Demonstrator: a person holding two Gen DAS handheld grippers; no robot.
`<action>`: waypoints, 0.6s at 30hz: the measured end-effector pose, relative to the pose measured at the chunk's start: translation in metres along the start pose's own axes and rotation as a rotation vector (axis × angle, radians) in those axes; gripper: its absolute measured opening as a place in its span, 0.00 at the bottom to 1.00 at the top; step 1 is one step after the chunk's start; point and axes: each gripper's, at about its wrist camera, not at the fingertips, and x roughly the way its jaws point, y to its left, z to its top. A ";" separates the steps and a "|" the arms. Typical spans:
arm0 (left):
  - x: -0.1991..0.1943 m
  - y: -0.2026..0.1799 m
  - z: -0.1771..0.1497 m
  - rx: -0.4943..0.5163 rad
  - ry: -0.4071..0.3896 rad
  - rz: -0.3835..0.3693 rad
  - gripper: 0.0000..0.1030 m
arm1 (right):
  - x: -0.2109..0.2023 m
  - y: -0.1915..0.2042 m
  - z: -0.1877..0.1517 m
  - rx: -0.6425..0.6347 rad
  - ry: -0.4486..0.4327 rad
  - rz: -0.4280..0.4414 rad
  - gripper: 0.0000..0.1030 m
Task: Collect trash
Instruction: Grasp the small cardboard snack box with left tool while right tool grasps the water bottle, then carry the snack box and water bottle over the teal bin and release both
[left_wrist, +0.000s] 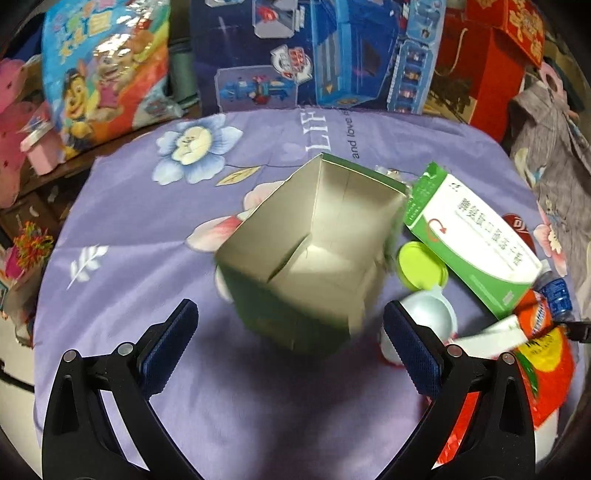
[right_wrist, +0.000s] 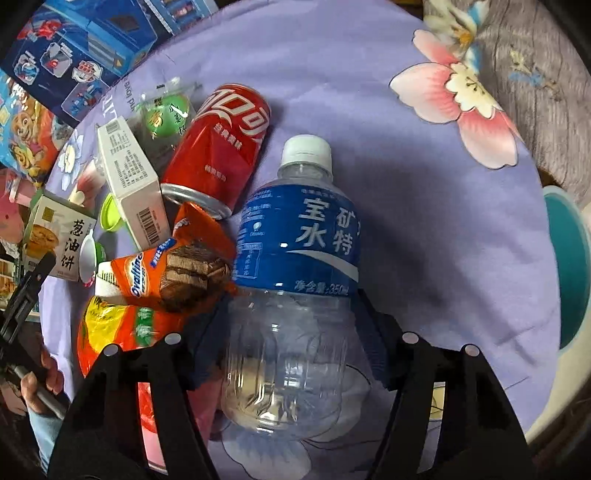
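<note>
Trash pile (right_wrist: 155, 229) left of bare purple cloth (right_wrist: 424, 221); right fingers (right_wrist: 380, 354) clamped on bottle (right_wrist: 291, 280), left fingers (left_wrist: 173, 343) apart.

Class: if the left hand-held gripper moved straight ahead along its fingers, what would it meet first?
Probably the open cardboard box, which lies directly ahead of the open left hand-held gripper; exact depth is unclear.

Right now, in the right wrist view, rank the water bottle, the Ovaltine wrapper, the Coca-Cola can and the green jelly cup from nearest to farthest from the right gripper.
1. Water bottle: between the right gripper fingers.
2. Ovaltine wrapper: just left of the bottle.
3. Coca-Cola can: beyond the wrapper, lying on its side.
4. Green jelly cup: farthest, beyond and left of the can.
</note>
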 end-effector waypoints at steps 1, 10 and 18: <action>0.004 -0.001 0.002 0.009 0.003 -0.002 0.97 | -0.001 0.002 0.000 -0.007 -0.005 -0.008 0.61; 0.003 -0.021 0.004 0.081 -0.011 -0.026 0.62 | 0.011 0.011 0.004 -0.030 0.024 -0.032 0.61; -0.040 -0.049 -0.002 0.082 -0.040 -0.041 0.60 | -0.018 0.003 -0.011 -0.042 -0.078 -0.011 0.60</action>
